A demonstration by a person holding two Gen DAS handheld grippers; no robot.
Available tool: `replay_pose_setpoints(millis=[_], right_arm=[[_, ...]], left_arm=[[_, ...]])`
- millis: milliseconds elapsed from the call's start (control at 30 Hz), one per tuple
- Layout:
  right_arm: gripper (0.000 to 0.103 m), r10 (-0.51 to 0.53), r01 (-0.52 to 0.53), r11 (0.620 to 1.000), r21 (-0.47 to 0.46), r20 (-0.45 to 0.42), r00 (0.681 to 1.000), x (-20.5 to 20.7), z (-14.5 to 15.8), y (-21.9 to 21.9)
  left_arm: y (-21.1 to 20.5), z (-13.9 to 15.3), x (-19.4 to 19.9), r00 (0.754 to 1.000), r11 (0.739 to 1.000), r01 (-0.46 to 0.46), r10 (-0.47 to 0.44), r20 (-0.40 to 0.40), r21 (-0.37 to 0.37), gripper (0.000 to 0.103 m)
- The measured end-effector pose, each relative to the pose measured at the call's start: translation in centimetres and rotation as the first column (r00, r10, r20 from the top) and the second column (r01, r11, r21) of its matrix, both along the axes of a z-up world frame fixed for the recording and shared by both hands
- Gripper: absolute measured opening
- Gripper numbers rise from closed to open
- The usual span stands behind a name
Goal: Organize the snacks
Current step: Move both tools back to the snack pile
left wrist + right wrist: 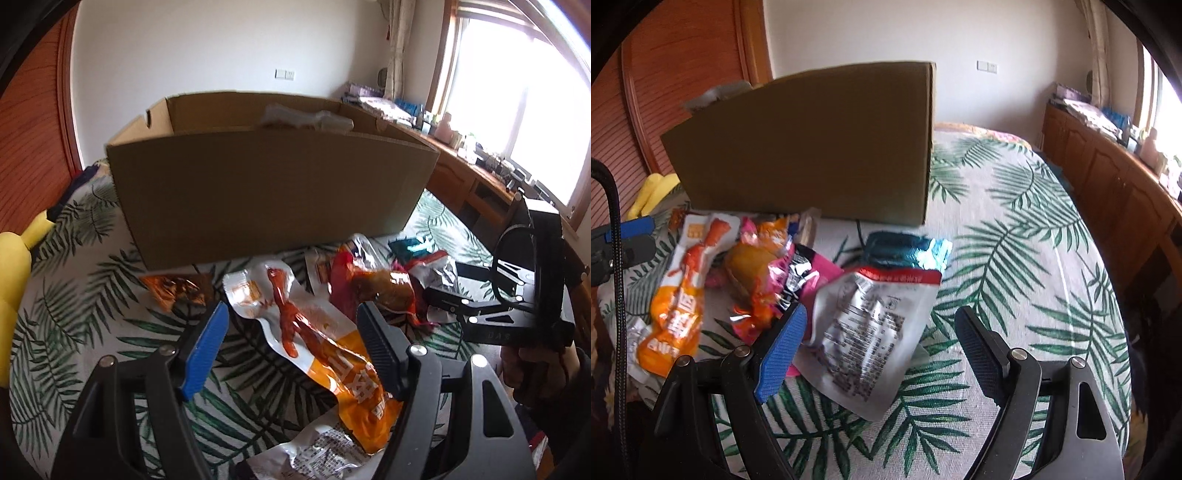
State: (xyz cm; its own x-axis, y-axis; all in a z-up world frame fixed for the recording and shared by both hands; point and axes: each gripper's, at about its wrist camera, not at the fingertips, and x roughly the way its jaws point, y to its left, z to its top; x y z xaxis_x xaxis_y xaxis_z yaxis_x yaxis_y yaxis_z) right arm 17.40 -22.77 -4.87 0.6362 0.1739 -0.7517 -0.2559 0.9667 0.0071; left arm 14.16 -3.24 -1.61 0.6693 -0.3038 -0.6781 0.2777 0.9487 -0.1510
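Left claw spread over orange pouch; right claw spread over silver pouch. Reach step; next, likely pinch, lift into cardboard box.

Ahead of the tongs rises a plain white wall with a pale switch plate; to their left, reddish slatted wood panelling; to their right, a bright window, a curtain and low wooden cabinets
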Motion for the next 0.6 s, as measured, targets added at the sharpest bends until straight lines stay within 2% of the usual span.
replay_pose_setpoints(millis=[300,600], right_arm=[[0.084,-0.02,0.019,0.999,-0.037,-0.005,1.0,0.2,-0.6,0.3],[0.083,-0.038,0.039,0.998,-0.043,0.005,0.999,0.3,-0.7,0.3]], left_arm=[[-1.6,-1.4,1.6,0.995,0.999,0.005,-0.001,-0.099,0.041,0.073],[-2.7,-2.6,3.5,0.975,0.998,0.005,0.01,-0.221,0.065,0.073]])
